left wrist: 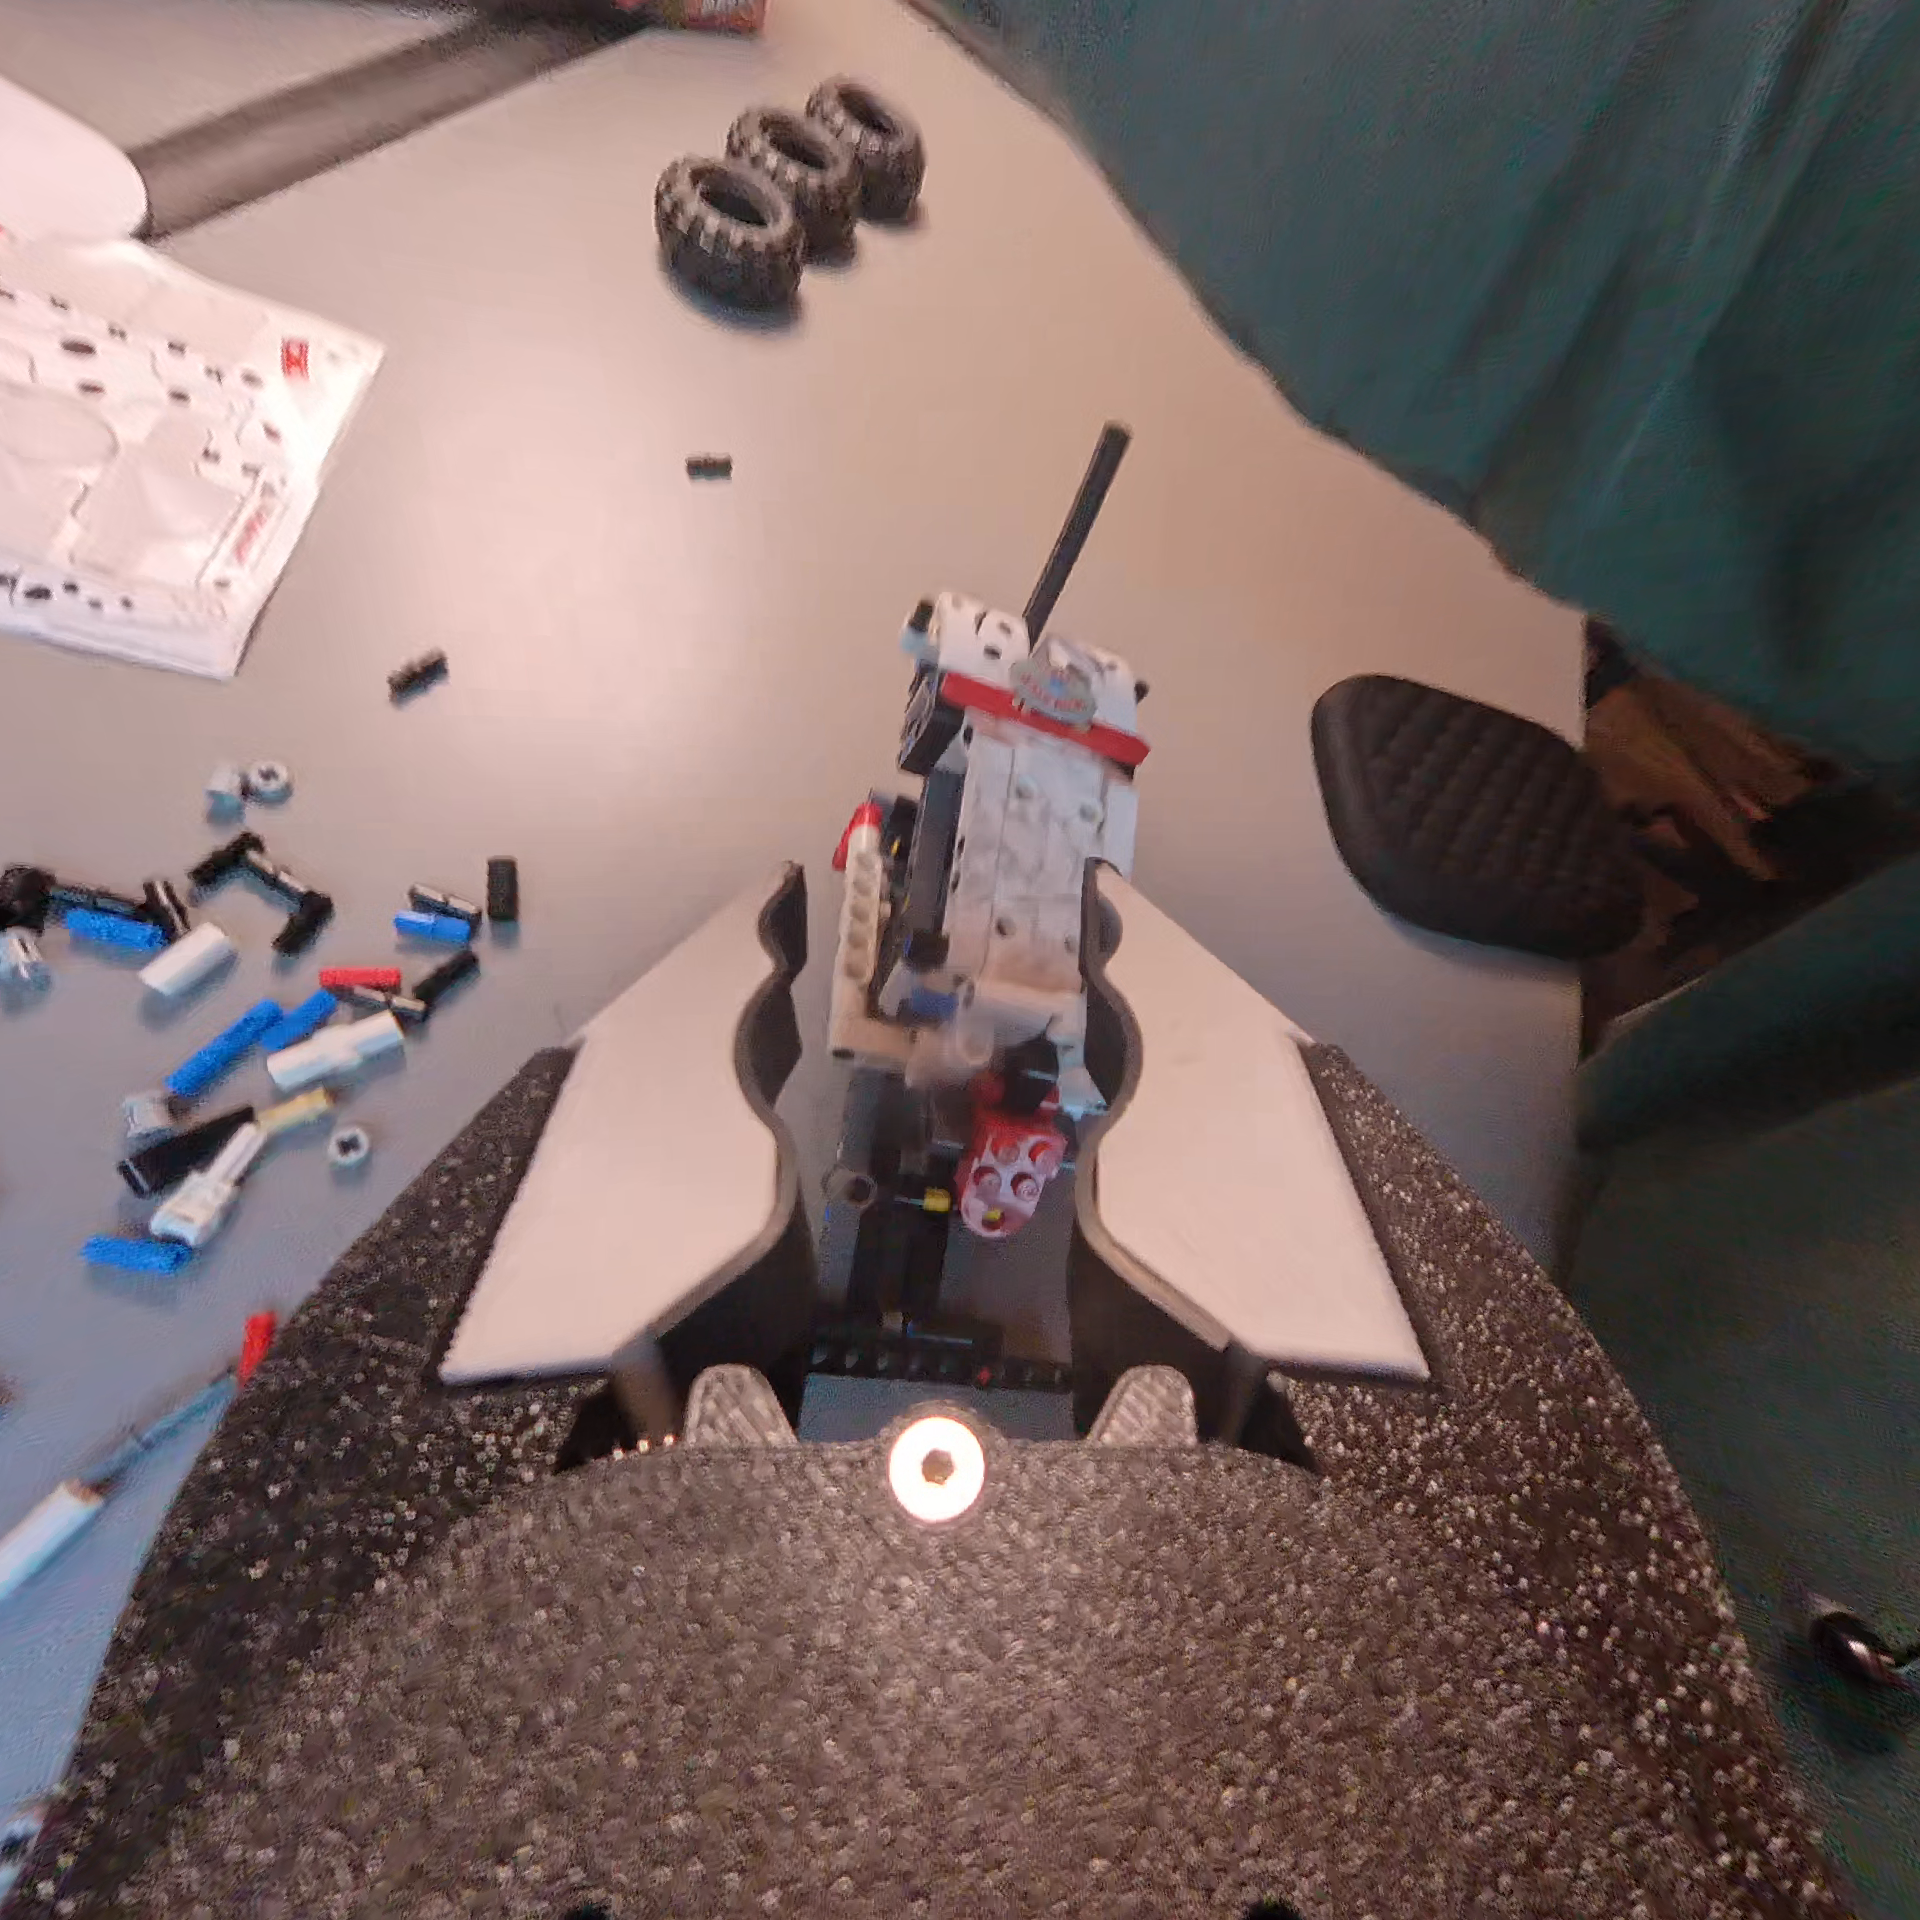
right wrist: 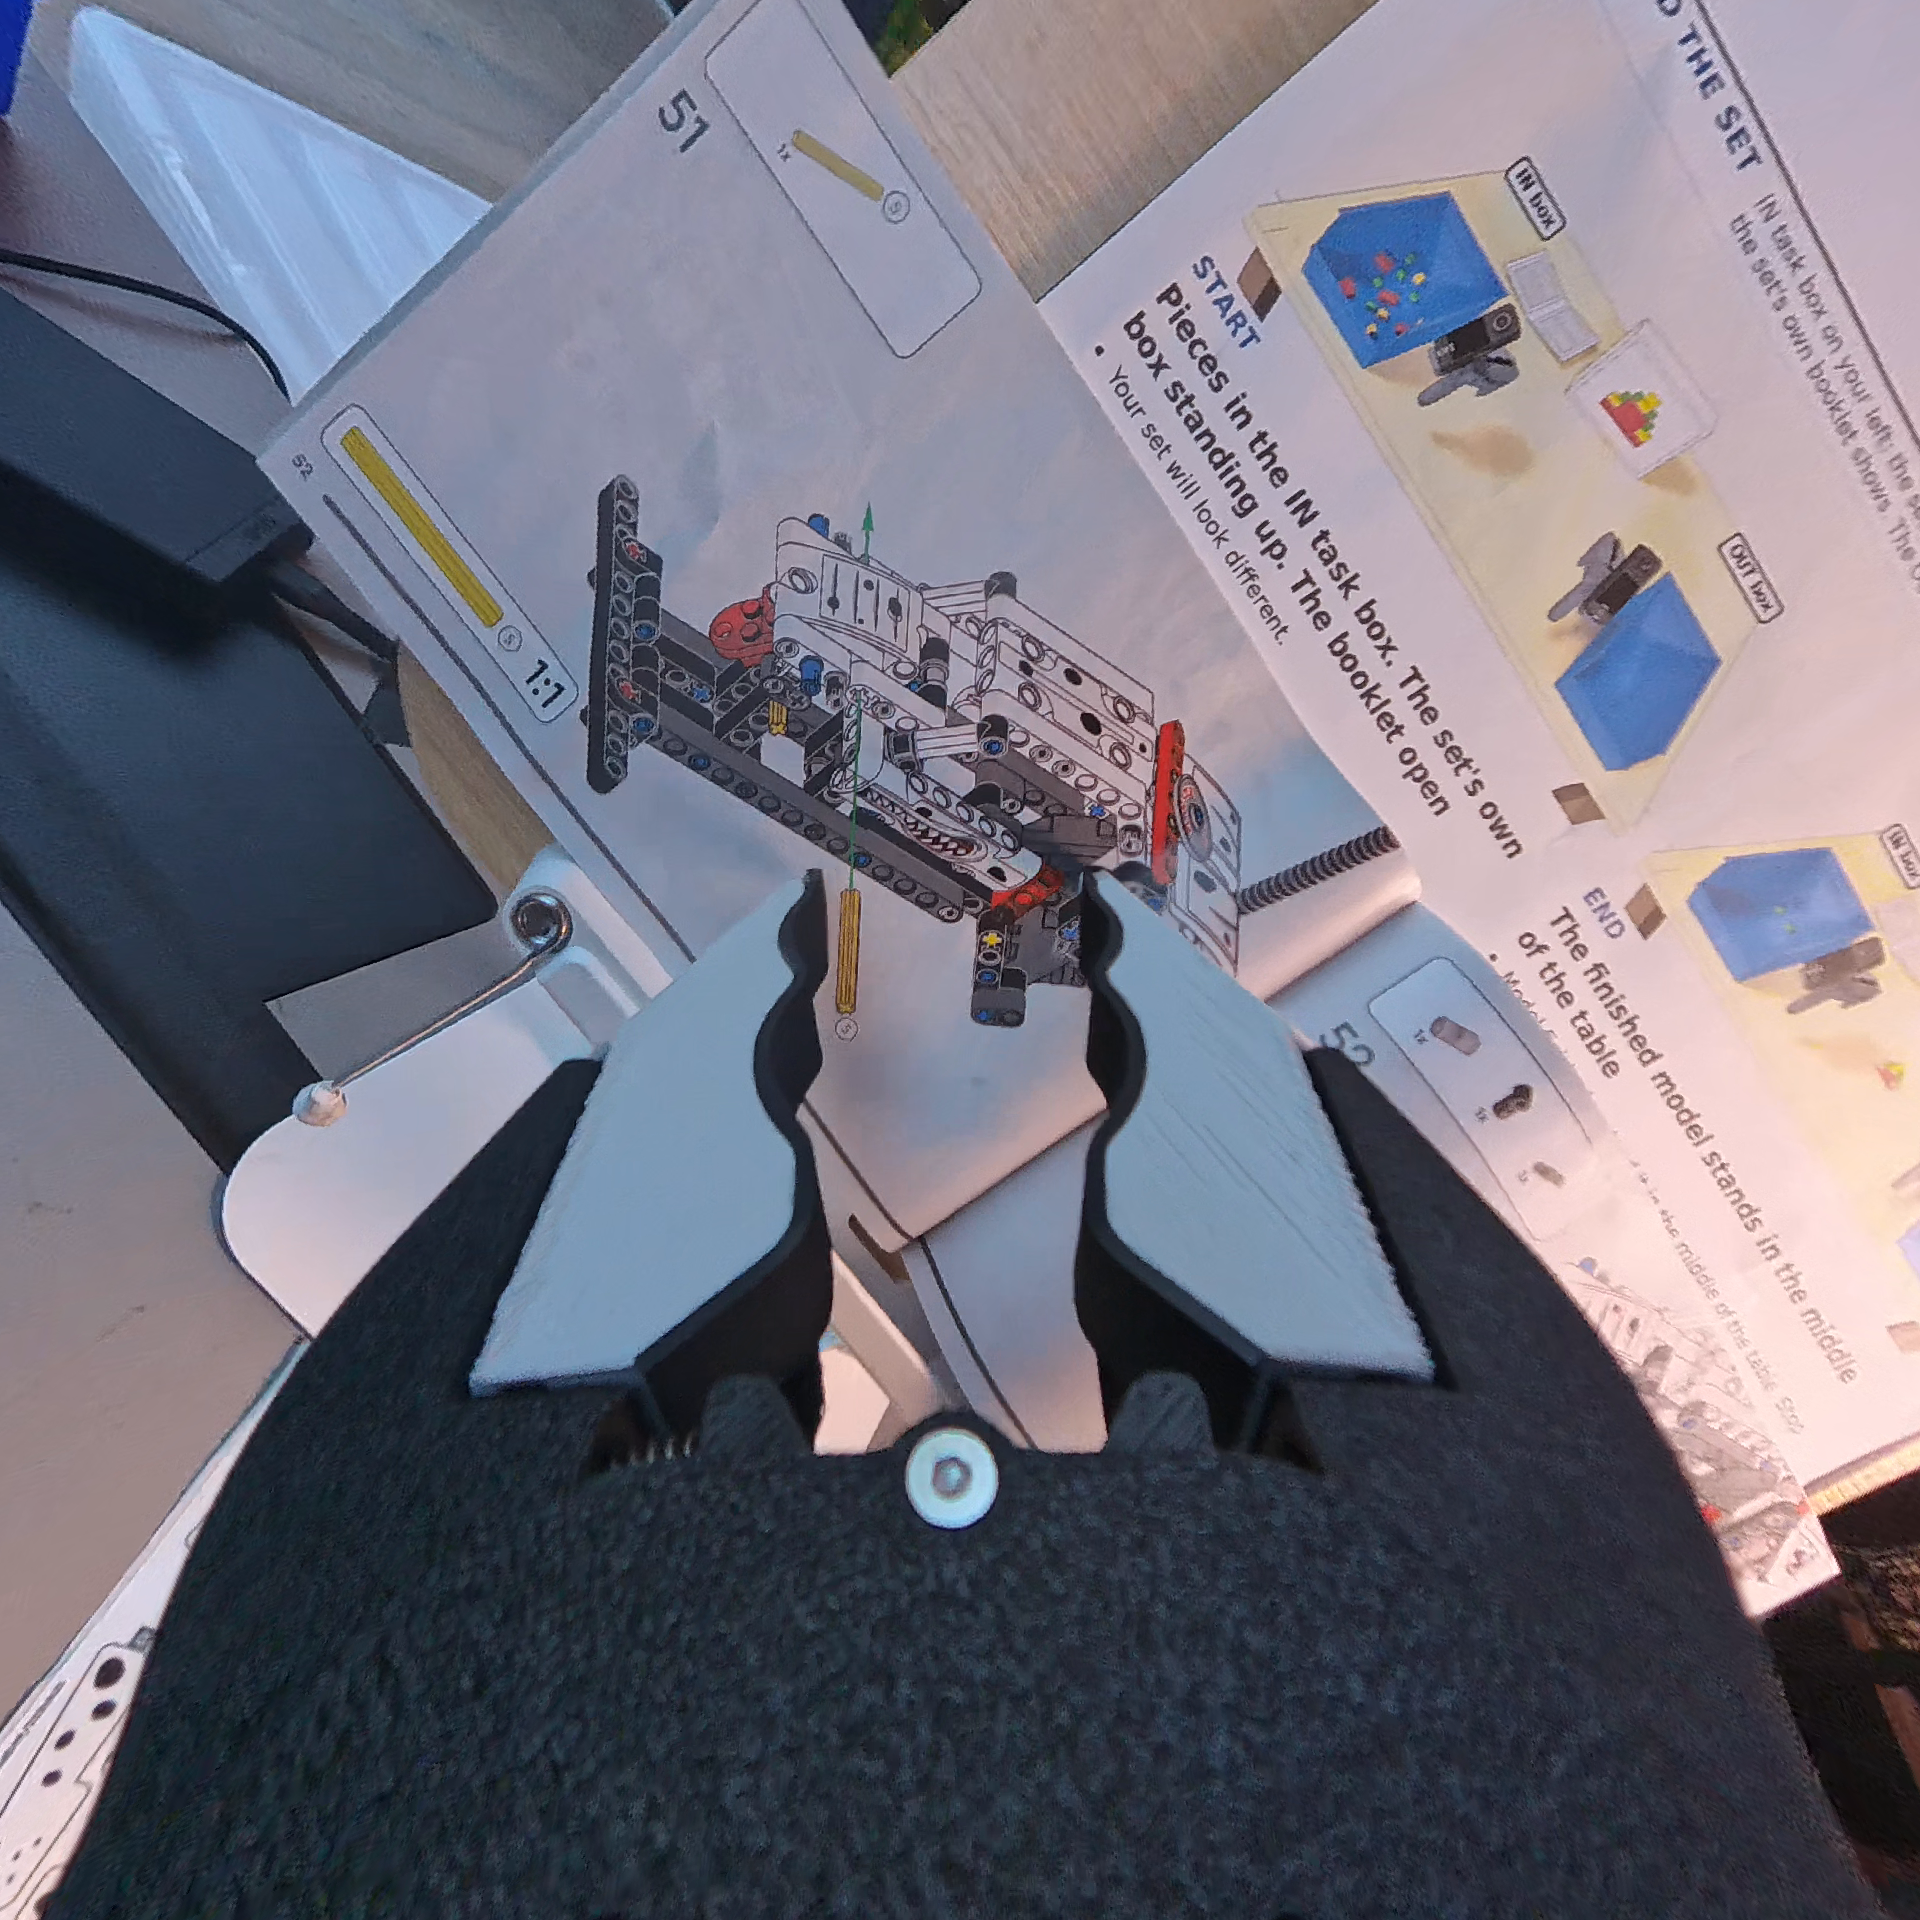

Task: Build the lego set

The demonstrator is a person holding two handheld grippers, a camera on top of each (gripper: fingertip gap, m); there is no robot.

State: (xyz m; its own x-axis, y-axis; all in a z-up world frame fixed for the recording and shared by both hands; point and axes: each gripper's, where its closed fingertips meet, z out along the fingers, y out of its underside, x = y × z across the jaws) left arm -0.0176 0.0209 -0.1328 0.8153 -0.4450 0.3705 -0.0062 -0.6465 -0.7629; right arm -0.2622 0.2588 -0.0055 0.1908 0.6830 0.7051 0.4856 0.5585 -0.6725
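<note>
Two tongs: the left tongs (left wrist: 943, 883) grip the half-built lego model (left wrist: 997, 862) above the desk (left wrist: 582, 540), while the right tongs (right wrist: 948, 894) gape empty before the instruction booklet (right wrist: 727, 436).

Grey tabletop (left wrist: 582, 582) under warm glare, black chair seat (left wrist: 1455, 810) at three o'clock, pale wood surface (right wrist: 1060, 135) (grain visible) at twelve o'clock
</note>
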